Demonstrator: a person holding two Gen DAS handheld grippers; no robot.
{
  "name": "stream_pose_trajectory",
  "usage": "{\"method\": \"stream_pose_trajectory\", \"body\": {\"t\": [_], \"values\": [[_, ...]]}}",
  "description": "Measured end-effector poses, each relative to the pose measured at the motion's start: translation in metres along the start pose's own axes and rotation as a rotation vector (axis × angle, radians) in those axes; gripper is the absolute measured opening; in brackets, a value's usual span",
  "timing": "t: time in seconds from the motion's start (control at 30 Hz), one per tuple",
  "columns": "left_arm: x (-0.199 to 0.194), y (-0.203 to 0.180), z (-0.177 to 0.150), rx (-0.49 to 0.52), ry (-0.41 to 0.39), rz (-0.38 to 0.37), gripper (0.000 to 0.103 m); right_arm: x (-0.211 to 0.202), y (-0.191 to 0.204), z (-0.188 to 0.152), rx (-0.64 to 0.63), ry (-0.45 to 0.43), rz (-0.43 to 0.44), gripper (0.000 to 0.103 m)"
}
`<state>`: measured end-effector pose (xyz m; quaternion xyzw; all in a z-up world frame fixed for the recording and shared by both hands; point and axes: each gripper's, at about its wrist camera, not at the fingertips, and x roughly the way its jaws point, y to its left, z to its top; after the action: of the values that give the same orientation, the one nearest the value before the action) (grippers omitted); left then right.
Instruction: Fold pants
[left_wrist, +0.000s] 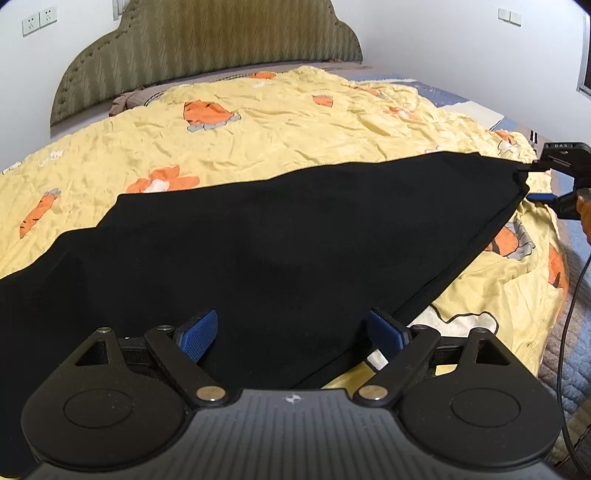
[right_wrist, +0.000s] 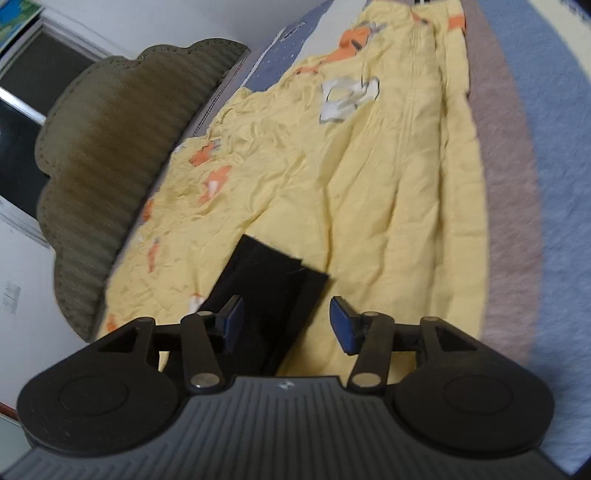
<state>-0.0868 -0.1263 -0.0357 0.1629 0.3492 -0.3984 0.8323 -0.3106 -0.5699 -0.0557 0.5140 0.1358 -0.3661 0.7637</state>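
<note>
Black pants (left_wrist: 280, 240) lie spread flat across a yellow bedspread with orange carrot prints (left_wrist: 258, 122). My left gripper (left_wrist: 295, 334) is open, its blue pads apart over the near edge of the pants, with cloth between and below them. My right gripper (left_wrist: 532, 182) shows at the far right end of the pants, open, its fingers at the cloth's corner. In the right wrist view the right gripper (right_wrist: 286, 325) is open, with the narrow end of the pants (right_wrist: 269, 280) lying between its blue pads. The view is blurred.
A padded olive headboard (left_wrist: 207, 48) stands at the bed's far end against a white wall. A blue and grey rug (right_wrist: 546, 184) lies on the floor beside the bed. A black cable (left_wrist: 569, 314) hangs from the right gripper.
</note>
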Motion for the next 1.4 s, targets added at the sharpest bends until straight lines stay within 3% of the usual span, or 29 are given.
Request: {"method": "stream_pose_trajectory", "body": {"t": [0.1, 0.2, 0.27, 0.4, 0.47, 0.53, 0.6, 0.67, 0.73, 0.93, 1.0, 1.1, 1.17, 1.3, 1.4], "values": [[0.0, -0.001, 0.0, 0.0, -0.01, 0.002, 0.089, 0.012, -0.003, 0.001, 0.011, -0.015, 0.001, 0.046], [0.001, -0.002, 0.004, -0.001, -0.021, 0.005, 0.089, 0.021, -0.001, 0.004, 0.007, -0.025, 0.037, 0.031], [0.002, -0.004, 0.01, -0.002, -0.025, -0.001, 0.089, 0.022, 0.002, 0.004, -0.002, -0.022, 0.027, 0.015], [0.006, -0.014, 0.032, 0.0, -0.05, -0.014, 0.089, 0.005, 0.017, 0.004, -0.035, -0.078, 0.064, 0.014], [0.016, -0.023, 0.041, 0.014, -0.047, 0.015, 0.089, -0.009, 0.03, 0.002, -0.091, -0.119, 0.088, 0.013], [0.033, -0.037, 0.044, 0.08, 0.026, 0.028, 0.09, -0.017, 0.041, -0.001, -0.162, -0.162, 0.095, 0.013], [0.043, -0.049, 0.036, 0.122, 0.067, 0.03, 0.09, -0.011, 0.043, 0.0, -0.192, -0.14, 0.027, 0.013], [0.038, -0.055, 0.029, 0.154, 0.029, 0.049, 0.09, -0.001, 0.027, 0.005, -0.102, -0.069, -0.013, 0.013], [0.034, -0.055, 0.028, 0.168, 0.013, 0.05, 0.09, -0.001, 0.009, 0.007, 0.019, -0.046, 0.05, 0.013], [0.02, -0.027, 0.042, 0.0, -0.035, 0.032, 0.09, -0.009, 0.028, 0.016, 0.018, -0.068, 0.129, 0.013], [0.014, -0.012, 0.043, -0.053, -0.054, 0.066, 0.09, -0.013, 0.055, 0.013, -0.104, -0.109, 0.094, 0.013], [-0.001, 0.012, 0.042, -0.141, -0.093, 0.16, 0.09, -0.022, 0.112, -0.017, -0.474, -0.171, -0.014, 0.013], [-0.012, 0.028, 0.042, -0.195, -0.112, 0.206, 0.09, -0.028, 0.151, -0.05, -0.717, -0.217, -0.031, 0.013], [-0.026, 0.057, 0.038, -0.27, -0.131, 0.281, 0.09, -0.042, 0.213, -0.129, -1.084, -0.275, 0.03, 0.013], [-0.029, 0.078, 0.032, -0.306, -0.119, 0.309, 0.09, -0.044, 0.24, -0.2, -1.259, -0.233, 0.129, 0.013]]}}
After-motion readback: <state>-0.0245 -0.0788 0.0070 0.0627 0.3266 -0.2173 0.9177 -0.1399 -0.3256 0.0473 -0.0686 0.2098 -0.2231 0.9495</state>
